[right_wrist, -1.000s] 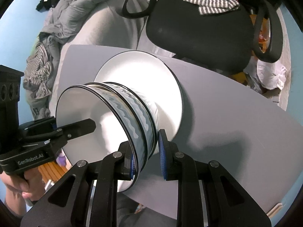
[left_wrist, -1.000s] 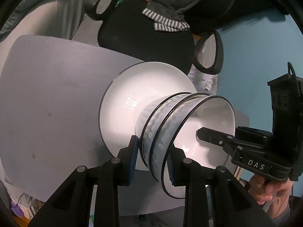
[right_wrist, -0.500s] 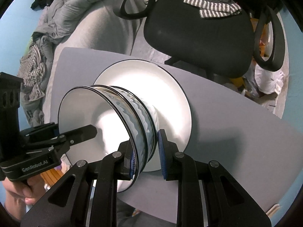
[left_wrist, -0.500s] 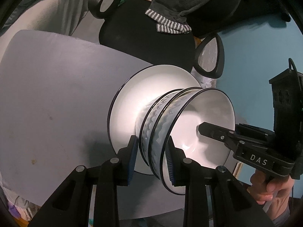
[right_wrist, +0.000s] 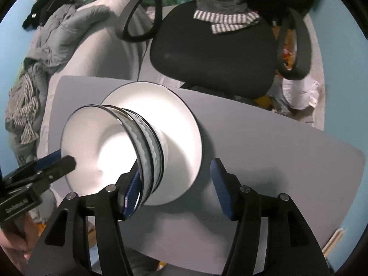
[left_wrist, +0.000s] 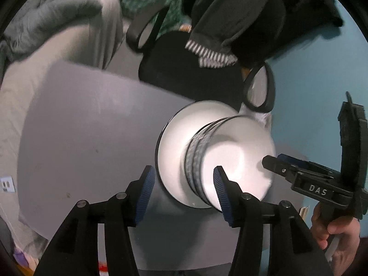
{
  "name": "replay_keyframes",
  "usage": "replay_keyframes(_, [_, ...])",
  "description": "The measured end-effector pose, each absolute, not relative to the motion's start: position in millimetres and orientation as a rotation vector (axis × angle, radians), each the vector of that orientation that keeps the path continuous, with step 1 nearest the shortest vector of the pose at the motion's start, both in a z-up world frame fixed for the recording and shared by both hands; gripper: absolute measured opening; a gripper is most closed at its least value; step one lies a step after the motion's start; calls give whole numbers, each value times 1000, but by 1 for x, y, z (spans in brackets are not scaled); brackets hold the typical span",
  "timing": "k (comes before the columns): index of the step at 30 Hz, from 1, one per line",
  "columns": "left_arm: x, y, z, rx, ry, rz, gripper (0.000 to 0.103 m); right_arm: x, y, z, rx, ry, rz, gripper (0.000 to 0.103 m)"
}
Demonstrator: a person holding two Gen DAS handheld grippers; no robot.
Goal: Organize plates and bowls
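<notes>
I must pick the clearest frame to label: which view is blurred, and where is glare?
Left wrist view: motion blur smears the stacked white black-rimmed bowls and black office chair. Right wrist view: sharp, but glare washes out the bowl interior and white round plate.

In the right wrist view, a stack of white bowls (right_wrist: 128, 142) with dark rims sat on a white plate (right_wrist: 174, 124) on the grey table (right_wrist: 276, 161). The right gripper (right_wrist: 174, 184) stood wide open, its blue-padded left finger close by the bowl rims and its right finger over bare table, well clear of the plate. The left gripper (right_wrist: 57, 161) reached in from the left edge toward the top bowl's rim, and a black office chair (right_wrist: 214, 55) with striped cloth draped on it stood beyond the table.
</notes>
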State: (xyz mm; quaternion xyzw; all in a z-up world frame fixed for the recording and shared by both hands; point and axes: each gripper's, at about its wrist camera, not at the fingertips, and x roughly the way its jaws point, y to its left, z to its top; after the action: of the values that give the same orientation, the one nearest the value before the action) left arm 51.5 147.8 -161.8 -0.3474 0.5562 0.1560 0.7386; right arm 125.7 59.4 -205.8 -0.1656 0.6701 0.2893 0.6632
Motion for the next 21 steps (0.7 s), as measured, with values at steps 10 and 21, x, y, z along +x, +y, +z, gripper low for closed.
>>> replay_keyframes(10, [34,126,-83,-602,1044,352,73,106,39,-128,-421,1267,585,59])
replay_keyframes(21, [27,93,-16,-452,950,389,88,90,-4,-46,-294,1098,542,60])
